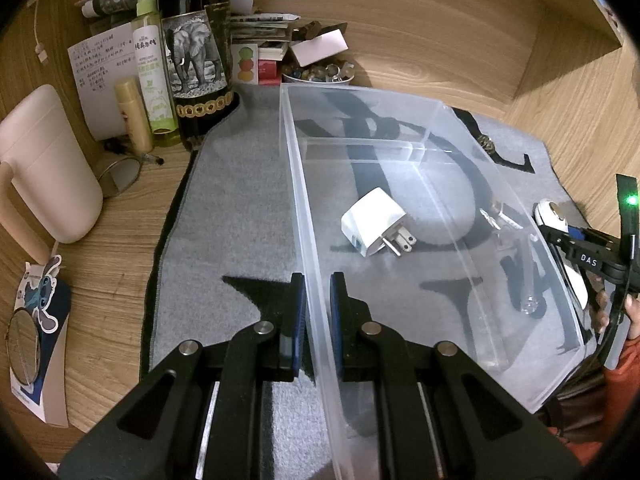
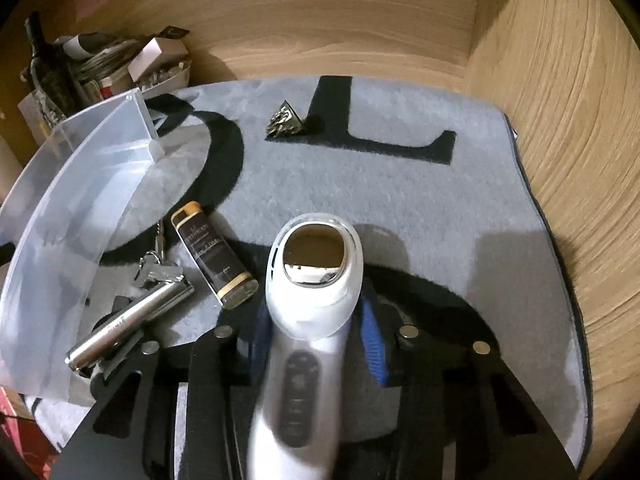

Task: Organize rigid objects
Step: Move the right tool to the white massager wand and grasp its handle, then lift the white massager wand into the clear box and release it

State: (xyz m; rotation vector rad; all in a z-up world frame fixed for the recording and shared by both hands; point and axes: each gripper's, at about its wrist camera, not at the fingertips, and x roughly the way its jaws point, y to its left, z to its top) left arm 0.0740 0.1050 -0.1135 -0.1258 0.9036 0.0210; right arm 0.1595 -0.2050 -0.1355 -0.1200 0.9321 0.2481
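The left gripper (image 1: 318,308) is clenched on the near wall of the clear bin (image 1: 500,184), a white plug (image 1: 376,227) lying inside just ahead of it. Right of that, the right gripper (image 2: 316,332) has its pads against the white handheld device (image 2: 314,280), which looks grasped (a dark lighter (image 2: 214,258) and steel tube (image 2: 128,322) lie to its left beside the bin); lift it clear of the rim while the left steadies the bin. All rests on a grey lettered mat (image 2: 400,200) over a cluttered wooden desk (image 1: 440,40).
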